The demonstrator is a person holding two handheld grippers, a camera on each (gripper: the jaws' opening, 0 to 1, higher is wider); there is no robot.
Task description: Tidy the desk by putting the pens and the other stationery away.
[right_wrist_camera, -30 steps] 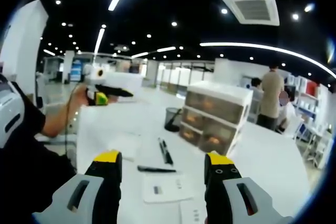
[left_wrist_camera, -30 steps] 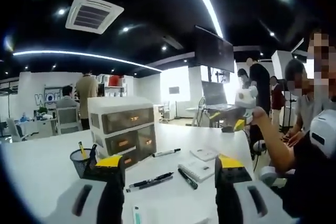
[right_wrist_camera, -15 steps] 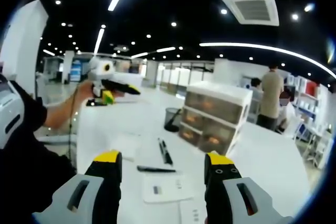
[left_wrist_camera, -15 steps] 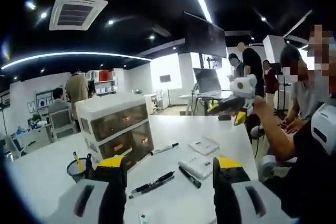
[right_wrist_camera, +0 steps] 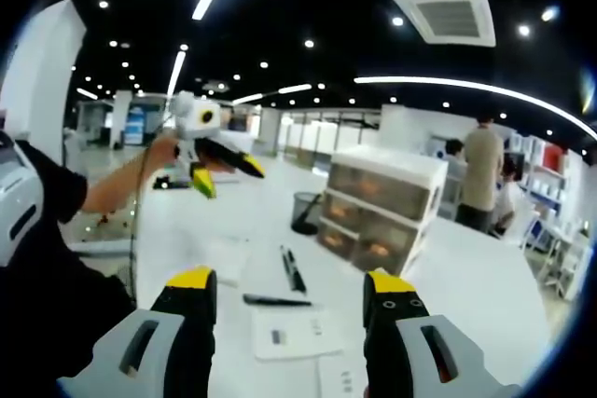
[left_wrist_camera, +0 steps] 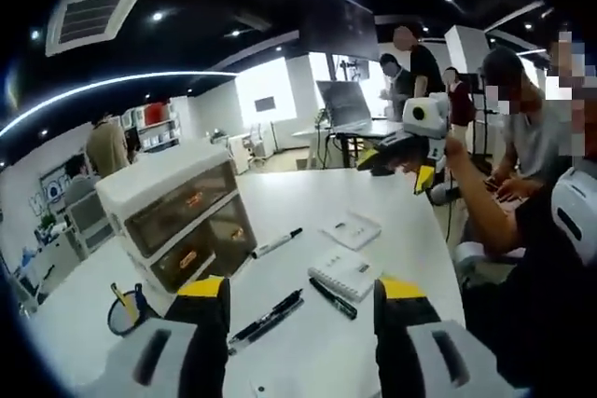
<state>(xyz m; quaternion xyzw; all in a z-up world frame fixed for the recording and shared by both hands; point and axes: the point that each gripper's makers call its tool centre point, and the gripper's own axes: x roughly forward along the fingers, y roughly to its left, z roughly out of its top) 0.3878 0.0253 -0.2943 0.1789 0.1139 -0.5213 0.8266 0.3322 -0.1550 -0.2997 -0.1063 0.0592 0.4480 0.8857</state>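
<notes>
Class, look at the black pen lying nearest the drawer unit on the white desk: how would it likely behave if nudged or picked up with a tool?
The black pen looks slim and round, so a sideways nudge would probably roll it across the smooth desk. It looks rigid and likely light, so lifting should be easy. Lying flat, it may slip unless pinched near its middle.

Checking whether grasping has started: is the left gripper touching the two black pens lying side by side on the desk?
Apart. In the right gripper view, the left gripper is raised in the air, well above the black pens on the desk.
</notes>
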